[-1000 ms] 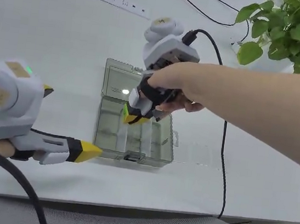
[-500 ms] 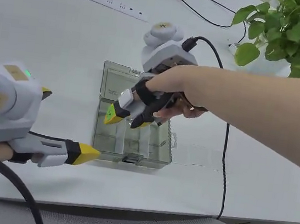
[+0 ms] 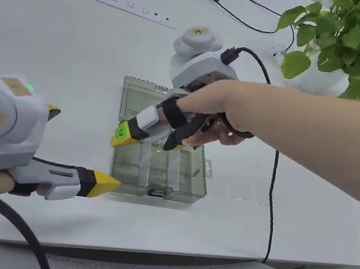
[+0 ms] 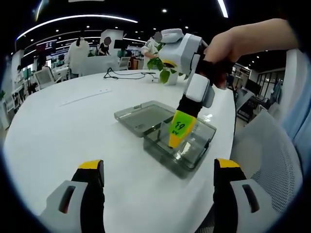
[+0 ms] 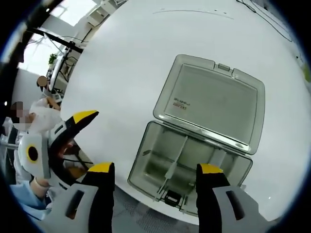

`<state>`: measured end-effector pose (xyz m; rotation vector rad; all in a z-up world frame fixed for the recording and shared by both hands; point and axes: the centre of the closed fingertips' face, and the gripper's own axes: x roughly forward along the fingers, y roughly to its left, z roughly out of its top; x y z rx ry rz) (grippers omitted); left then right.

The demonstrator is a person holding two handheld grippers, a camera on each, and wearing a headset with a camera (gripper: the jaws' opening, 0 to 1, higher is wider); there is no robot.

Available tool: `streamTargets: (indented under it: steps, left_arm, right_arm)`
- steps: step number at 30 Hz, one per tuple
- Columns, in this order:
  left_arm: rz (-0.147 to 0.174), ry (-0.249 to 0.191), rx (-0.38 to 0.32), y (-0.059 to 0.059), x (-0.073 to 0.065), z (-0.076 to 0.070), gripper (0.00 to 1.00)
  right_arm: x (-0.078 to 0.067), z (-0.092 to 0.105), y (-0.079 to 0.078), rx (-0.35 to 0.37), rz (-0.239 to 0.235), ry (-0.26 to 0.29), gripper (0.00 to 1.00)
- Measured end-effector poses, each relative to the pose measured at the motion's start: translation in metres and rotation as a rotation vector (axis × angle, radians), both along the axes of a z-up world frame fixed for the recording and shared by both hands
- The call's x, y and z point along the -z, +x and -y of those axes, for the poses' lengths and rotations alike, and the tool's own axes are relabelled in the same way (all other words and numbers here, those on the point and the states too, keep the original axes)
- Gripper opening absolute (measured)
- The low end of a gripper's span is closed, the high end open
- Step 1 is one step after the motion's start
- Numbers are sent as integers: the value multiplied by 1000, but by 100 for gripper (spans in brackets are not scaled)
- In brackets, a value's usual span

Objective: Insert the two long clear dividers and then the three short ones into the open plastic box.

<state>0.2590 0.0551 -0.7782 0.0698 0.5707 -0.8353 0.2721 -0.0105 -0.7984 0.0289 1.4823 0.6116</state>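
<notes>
The open clear plastic box point(image 3: 191, 179) lies on the white table with its lid point(image 3: 140, 96) folded back. Clear dividers point(image 3: 142, 166) stand inside the tray, running front to back; the right gripper view shows them as thin walls point(image 5: 176, 162). Faint clear pieces point(image 3: 239, 185) lie flat on the table just right of the box. My right gripper point(image 3: 142, 141) hovers over the box's left part, open and holding nothing, its yellow tips pointing left. My left gripper point(image 3: 78, 148) is near the table's front left, wide open and empty, short of the box point(image 4: 182, 150).
A potted green plant point(image 3: 342, 36) stands at the back right. A white power strip point(image 3: 121, 1) lies at the back left. A black cable point(image 3: 270, 179) runs down the table right of the box. A small white device point(image 3: 196, 38) sits behind the lid.
My right gripper has swung its tips leftward over the box and its jaws have spread apart. The left gripper has stayed where it was.
</notes>
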Motion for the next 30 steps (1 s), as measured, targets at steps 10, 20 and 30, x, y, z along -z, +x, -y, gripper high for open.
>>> streamTargets:
  steps: [10, 20, 30]
  left_arm:
    - [3, -3, -12, 1, -6, -2, 96]
    - [-4, -13, -32, 3, -11, -6, 96]
    - [-10, -14, -50, 4, -14, -9, 96]
  right_arm:
    - [-28, -6, 12, 50, 90, 151, 70]
    - [-38, 17, 17, 89, 223, 280, 81]
    - [-61, 38, 25, 21, 515, 390, 100]
